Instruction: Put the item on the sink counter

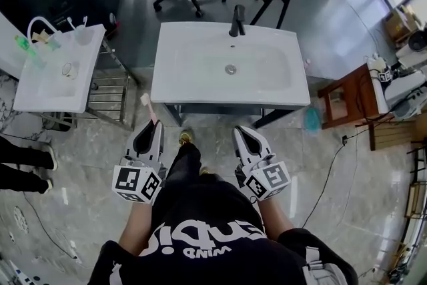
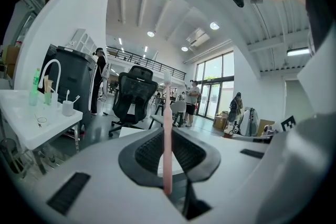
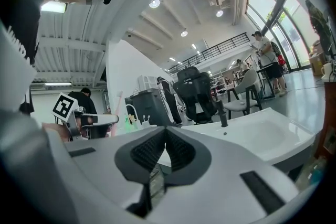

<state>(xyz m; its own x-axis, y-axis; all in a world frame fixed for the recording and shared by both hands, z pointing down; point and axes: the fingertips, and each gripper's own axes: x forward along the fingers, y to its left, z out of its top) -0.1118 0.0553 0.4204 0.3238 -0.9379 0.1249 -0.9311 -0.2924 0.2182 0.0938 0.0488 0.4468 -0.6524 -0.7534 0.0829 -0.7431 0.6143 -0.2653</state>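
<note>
White sink counter (image 1: 175,80), grey tiled floor (image 1: 347,37)

You wear a black T-shirt (image 1: 200,223) with short sleeves and big white letters (image 1: 207,235) across it, at the bottom middle of the head view. Your trousers (image 1: 185,163) are black too. One yellowish shoe (image 1: 185,138) shows in the middle of the frame. The left gripper (image 1: 149,125) and right gripper (image 1: 242,134) are pale grey, with black ribbed pads (image 2: 147,153) inside. Each has a white cube (image 1: 137,183) with black square marks at its back end.
</note>
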